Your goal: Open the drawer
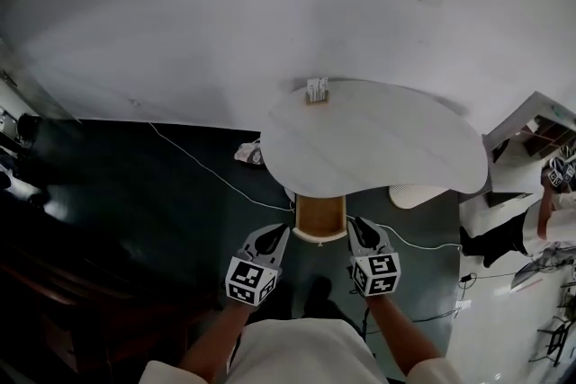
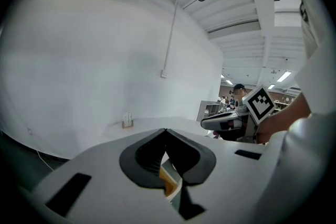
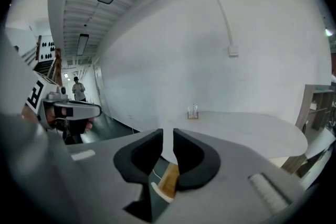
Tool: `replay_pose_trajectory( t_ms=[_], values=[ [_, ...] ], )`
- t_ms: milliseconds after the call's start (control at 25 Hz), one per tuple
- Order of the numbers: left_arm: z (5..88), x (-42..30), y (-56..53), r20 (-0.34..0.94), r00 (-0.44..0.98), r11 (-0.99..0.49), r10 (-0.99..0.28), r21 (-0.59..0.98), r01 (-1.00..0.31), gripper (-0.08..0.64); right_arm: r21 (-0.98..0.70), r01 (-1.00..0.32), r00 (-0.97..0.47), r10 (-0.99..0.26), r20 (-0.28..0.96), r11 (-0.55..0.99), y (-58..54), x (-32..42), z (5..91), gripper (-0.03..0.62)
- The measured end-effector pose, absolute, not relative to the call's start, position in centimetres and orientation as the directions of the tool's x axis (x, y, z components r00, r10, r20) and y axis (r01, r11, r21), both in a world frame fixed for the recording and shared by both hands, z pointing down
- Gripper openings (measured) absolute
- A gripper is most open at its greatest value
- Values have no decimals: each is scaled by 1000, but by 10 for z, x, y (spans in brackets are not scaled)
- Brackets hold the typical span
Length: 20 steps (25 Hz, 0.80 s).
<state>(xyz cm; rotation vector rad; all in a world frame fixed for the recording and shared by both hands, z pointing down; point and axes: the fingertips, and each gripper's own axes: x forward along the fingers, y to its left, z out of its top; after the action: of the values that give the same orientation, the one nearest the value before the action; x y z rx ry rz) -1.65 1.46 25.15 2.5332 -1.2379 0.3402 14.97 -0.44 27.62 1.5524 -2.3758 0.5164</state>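
Note:
The drawer [image 1: 320,216] stands pulled out from under the near edge of the white table [image 1: 378,148], its wooden inside showing. My left gripper [image 1: 281,231] hangs just left of the drawer's front, apart from it. Its jaws meet at the tips with nothing between them [image 2: 165,131]. My right gripper [image 1: 356,225] is just right of the drawer front. A narrow gap separates its jaws, and they hold nothing [image 3: 168,134]. In both gripper views a slice of the drawer [image 3: 169,178] shows below the jaws.
A small holder [image 1: 316,90] stands at the table's far edge by the white wall. A white cable [image 1: 198,162] crosses the dark floor at left. A round white object [image 1: 416,195] lies under the table's right side. Shelving [image 1: 540,130] is at far right, dark furniture [image 1: 54,283] at left.

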Motion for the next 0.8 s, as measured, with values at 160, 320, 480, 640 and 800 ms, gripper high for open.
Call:
replay_pose_trajectory(
  t_ms=[160, 320, 480, 640, 800],
  values=[
    [226, -21, 12, 315, 599, -581, -737, 159, -798, 6, -125, -911, -410, -839, 356, 392, -10, 153, 237, 69],
    [199, -29, 10, 288, 597, -578, -749, 157, -801, 6, -97, -900, -432, -844, 318, 424, -7, 154, 203, 52],
    [171, -34, 5, 260, 599, -586, -757, 136, -799, 6, -84, -899, -436, -853, 288, 430, -2, 159, 179, 29],
    [147, -39, 4, 216, 589, -578, -779, 117, -808, 6, -92, -899, -437, -862, 255, 428, 5, 168, 162, 11],
    [136, -47, 2, 189, 576, -566, -796, 108, -818, 6, -93, -895, -446, -869, 215, 436, 10, 175, 148, 11]
  ],
)
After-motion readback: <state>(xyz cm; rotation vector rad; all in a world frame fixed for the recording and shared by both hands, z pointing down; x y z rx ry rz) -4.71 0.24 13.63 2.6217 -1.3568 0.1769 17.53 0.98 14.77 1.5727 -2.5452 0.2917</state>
